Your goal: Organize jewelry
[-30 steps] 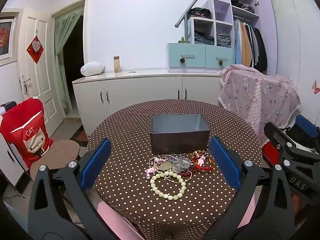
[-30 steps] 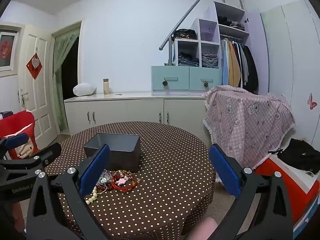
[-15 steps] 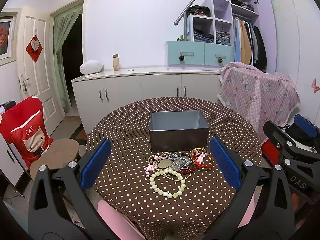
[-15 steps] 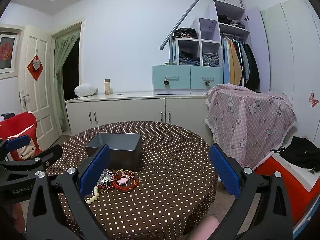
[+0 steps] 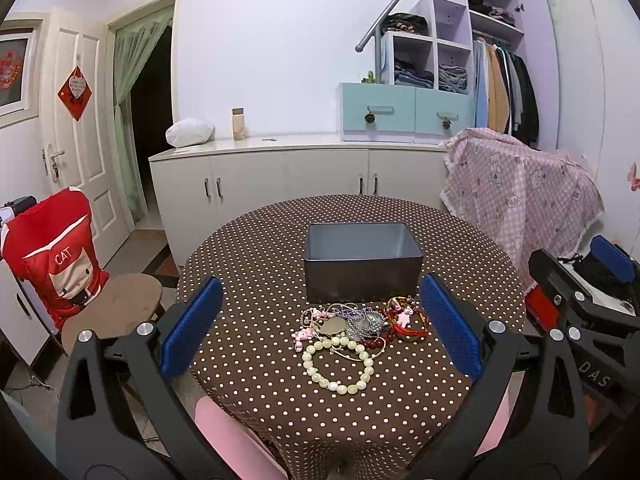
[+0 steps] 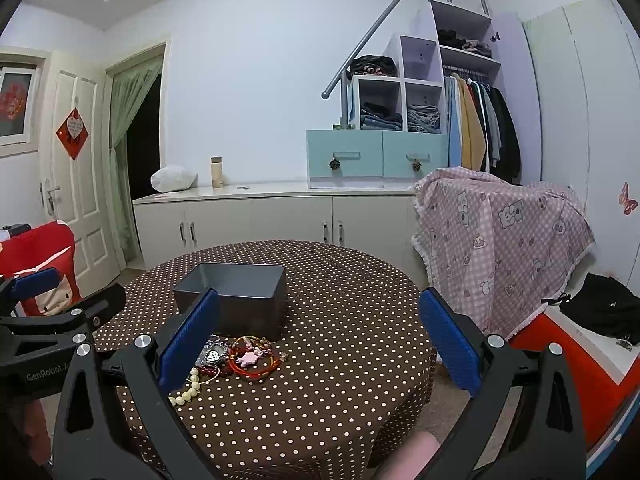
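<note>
Left wrist view: we logged jewelry pile point(image 5: 356, 326) at 12 o'clock between left gripper point(image 5: 320, 336) fingers, spread wide, empty; right gripper point(image 6: 318, 336) likewise.

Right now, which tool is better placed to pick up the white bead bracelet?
Left, I think. The left tool is open and frames the white bead bracelet in front of the gray box. The right tool sits off to the side.
</note>
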### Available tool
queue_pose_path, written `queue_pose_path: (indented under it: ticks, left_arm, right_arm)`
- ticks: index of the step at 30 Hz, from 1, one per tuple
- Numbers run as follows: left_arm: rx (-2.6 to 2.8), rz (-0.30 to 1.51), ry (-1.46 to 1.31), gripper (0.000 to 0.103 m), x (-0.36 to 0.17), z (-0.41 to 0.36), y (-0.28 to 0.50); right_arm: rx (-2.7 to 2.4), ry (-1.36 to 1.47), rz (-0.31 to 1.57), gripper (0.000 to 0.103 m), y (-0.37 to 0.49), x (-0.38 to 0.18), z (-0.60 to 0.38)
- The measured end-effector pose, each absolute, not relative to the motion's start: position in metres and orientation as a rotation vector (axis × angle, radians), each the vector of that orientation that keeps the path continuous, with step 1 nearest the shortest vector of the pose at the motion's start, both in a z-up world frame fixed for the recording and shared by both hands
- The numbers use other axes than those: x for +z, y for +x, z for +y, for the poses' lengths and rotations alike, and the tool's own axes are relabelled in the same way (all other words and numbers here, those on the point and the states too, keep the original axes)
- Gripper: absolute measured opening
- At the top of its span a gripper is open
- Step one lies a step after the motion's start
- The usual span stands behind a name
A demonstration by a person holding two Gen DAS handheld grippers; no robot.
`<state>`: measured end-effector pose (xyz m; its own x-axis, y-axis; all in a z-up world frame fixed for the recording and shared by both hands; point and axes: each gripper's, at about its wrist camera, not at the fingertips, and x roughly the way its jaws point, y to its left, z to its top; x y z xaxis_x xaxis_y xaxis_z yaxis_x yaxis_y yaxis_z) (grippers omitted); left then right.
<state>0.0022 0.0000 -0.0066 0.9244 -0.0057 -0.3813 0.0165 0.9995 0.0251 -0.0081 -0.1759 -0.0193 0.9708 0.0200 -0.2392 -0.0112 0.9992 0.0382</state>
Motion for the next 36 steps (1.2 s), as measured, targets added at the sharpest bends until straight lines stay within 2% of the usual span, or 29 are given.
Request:
queue_pose_path:
  ticks: [36]
  left_arm:
    - [-0.03, 0.383, 0.015, 0.097, -0.0043, -0.0001, -0.0021]
  right_arm:
    - [0.0, 0.028, 0.25, 0.095, -0.0099, -0.0169, -0.1735]
